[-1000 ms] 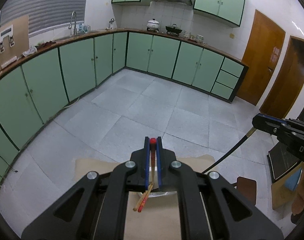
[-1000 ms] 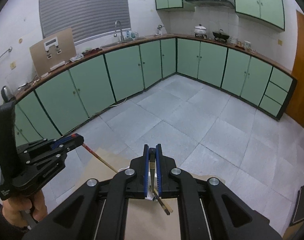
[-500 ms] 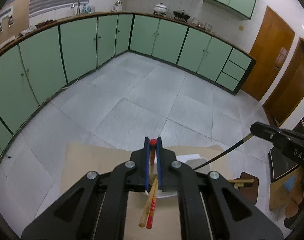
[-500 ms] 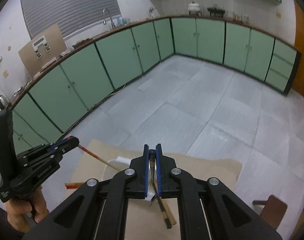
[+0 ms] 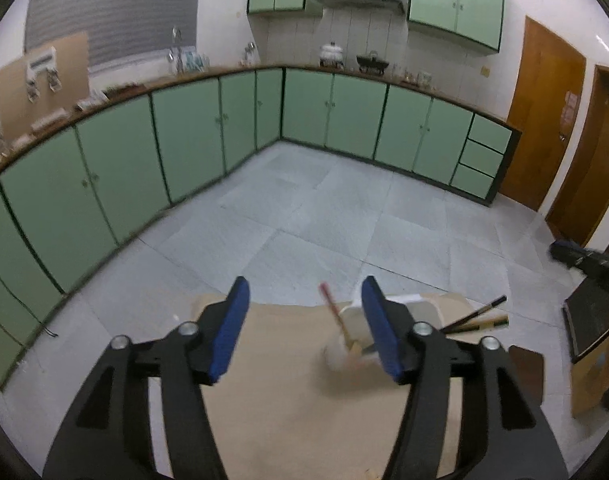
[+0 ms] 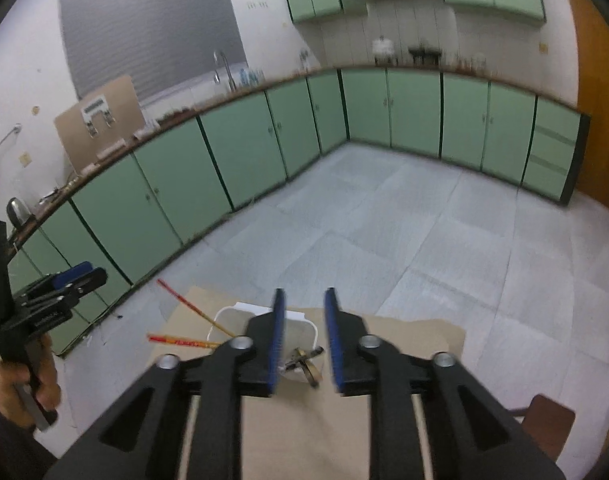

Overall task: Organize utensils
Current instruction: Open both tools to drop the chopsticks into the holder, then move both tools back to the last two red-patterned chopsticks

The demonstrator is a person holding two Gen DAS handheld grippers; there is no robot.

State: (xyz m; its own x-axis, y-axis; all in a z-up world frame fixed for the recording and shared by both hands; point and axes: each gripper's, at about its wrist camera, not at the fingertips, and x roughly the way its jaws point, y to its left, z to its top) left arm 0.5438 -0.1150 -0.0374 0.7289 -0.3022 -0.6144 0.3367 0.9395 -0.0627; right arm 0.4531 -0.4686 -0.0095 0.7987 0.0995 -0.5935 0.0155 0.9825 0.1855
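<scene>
My left gripper (image 5: 304,296) is open and empty above the tan table (image 5: 284,400). A red-tipped chopstick (image 5: 336,316) leans out of a white cup (image 5: 338,356) beside a white holder (image 5: 416,312). Dark chopsticks (image 5: 474,314) stick out to its right. My right gripper (image 6: 304,304) is open and empty over the white holder (image 6: 304,322); dark chopsticks (image 6: 304,360) lie in it. Red chopsticks (image 6: 184,304) lean at its left, and another (image 6: 180,342) lies flat. The left gripper (image 6: 64,284) shows at the far left of the right wrist view.
Green kitchen cabinets (image 5: 184,148) line the far walls around a grey tiled floor (image 5: 344,220). Brown doors (image 5: 544,120) stand at the right. A brown stool (image 6: 548,424) sits beside the table. The right gripper (image 5: 584,260) shows at the right edge.
Both grippers have opened and let go of their chopsticks, which now rest in the white holder. Both have drawn back and tilted upward.
</scene>
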